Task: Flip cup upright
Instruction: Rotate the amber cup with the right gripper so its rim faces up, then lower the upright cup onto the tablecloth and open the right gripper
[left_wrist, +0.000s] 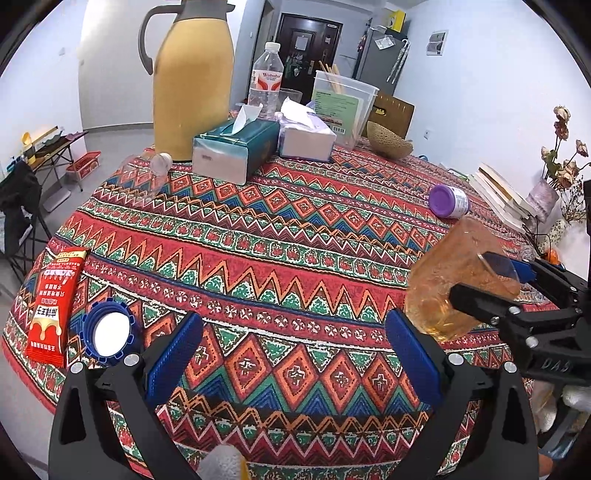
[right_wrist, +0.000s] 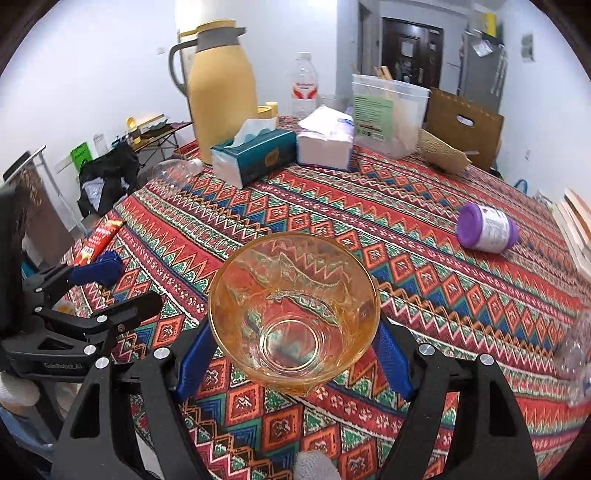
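The cup (right_wrist: 295, 310) is clear amber glass. My right gripper (right_wrist: 295, 347) is shut on its lower part and holds it above the patterned tablecloth (right_wrist: 424, 258), its mouth facing the right wrist camera. In the left wrist view the cup (left_wrist: 454, 280) hangs tilted at the right, held in the right gripper (left_wrist: 491, 280). My left gripper (left_wrist: 291, 354) is open and empty, low over the cloth near the front edge, left of the cup. It also shows at the left of the right wrist view (right_wrist: 122, 291).
A yellow thermos (left_wrist: 192, 85), two tissue boxes (left_wrist: 236, 147), a water bottle (left_wrist: 266, 81) and a plastic container (left_wrist: 343, 99) stand at the back. A purple-lidded jar (left_wrist: 448, 201) lies at right. A blue cap (left_wrist: 110, 328) and red packet (left_wrist: 55, 302) lie at front left. Books (left_wrist: 502, 192) lie far right.
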